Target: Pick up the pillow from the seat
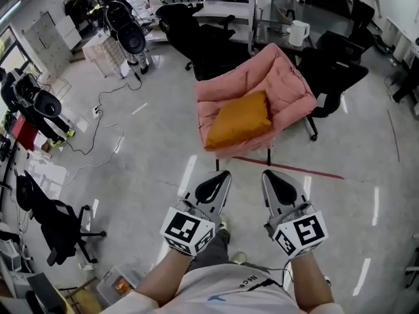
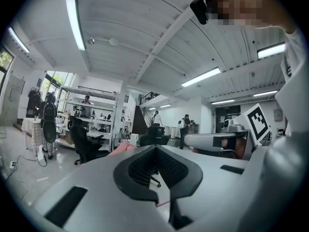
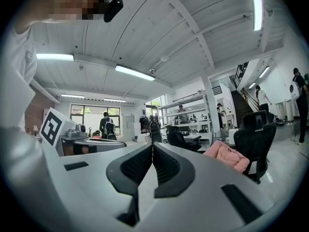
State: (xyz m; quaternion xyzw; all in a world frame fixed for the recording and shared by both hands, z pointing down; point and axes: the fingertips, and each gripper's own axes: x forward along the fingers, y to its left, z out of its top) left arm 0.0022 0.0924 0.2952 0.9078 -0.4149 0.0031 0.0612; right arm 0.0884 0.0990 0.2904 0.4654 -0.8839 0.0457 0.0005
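Note:
An orange pillow [image 1: 238,120] lies on the seat of a pink padded chair [image 1: 288,87] in the head view, a short way ahead of me. My left gripper [image 1: 224,174] and right gripper [image 1: 267,173] are held side by side below the chair, both shut and empty, tips pointing toward it and still apart from it. In the left gripper view the left gripper [image 2: 155,148] has its jaws together, with a bit of the pink chair [image 2: 121,149] just past them. The right gripper [image 3: 152,146] is likewise shut in its own view, the pink chair [image 3: 228,156] off to its right.
Black office chairs [image 1: 196,41] stand behind and beside the pink chair [image 1: 340,67]. Another black chair [image 1: 55,218] is at my left, near cables [image 1: 98,133] on the floor. A red floor line [image 1: 288,167] runs under the chair. A white kettle [image 1: 298,33] sits on a table behind.

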